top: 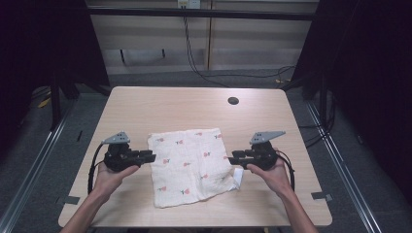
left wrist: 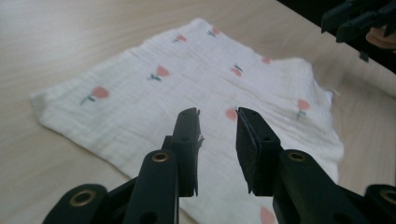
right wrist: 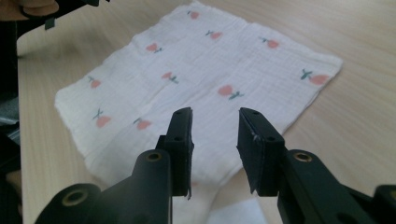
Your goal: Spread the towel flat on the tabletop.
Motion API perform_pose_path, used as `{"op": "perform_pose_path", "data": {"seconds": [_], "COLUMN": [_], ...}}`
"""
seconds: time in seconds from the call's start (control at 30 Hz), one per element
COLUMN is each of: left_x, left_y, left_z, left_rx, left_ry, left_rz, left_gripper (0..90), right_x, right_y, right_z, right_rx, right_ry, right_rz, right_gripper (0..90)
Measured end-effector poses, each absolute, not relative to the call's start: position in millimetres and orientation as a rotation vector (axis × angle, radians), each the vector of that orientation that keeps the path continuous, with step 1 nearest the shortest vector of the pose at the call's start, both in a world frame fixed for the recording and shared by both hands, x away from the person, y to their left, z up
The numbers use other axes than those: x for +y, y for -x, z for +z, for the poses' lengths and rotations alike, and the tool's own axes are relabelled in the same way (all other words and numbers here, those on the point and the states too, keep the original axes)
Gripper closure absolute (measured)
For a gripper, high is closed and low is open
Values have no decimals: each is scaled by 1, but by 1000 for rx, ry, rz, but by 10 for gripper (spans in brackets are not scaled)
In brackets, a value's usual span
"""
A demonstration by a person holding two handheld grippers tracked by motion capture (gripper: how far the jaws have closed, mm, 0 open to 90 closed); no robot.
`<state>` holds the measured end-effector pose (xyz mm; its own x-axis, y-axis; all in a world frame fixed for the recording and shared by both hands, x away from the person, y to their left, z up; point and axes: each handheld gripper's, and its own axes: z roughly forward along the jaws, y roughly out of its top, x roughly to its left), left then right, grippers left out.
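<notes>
High view, cloth: the cloth [top: 192, 165] lies flat on the desk [top: 160, 104], near the front edge and about midway between the left and right edges; its front right corner is turned over, showing a white tag.
Feel: thin, crinkled, printed weave; I judge it light, limp and not fragile, and likely to drape and sag once lifted.
Slip: probably slides easily on the smooth desk, so a sideways pinch may push it along.
Where to grip: the edges or corners look best; the left and right edges lie just beside the jaws, and the folded front right corner offers a raised lip.
Left gripper: the left gripper [top: 145, 156] hovers at the cloth's left edge, jaws partly apart with nothing between them; in the left gripper view [left wrist: 218, 135] the cloth lies below and beyond them.
Right gripper: the right gripper [top: 234, 158] sits over the cloth's right edge, jaws partly apart and empty; whether it brushes the cloth I cannot tell.
</notes>
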<state>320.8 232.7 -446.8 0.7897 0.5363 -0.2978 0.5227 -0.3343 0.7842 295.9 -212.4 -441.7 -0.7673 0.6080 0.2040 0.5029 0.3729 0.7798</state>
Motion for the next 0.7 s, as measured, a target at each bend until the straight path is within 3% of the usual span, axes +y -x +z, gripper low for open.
{"op": "perform_pose_path", "data": {"seconds": [0.23,0.7], "left_x": [229,208], "left_y": [-288,-285], "left_z": [-454,-485], "left_rx": [709,674], "left_ry": [-2016,-2119], "left_rz": [-20,-113], "left_gripper": [747,727], "right_x": [-207,-195], "right_y": [-266,-276], "right_z": [-459,-493], "right_rx": [2591,2670], "right_ry": [-1000,-975], "right_rz": [1290,1162], "right_gripper": [685,604]}}
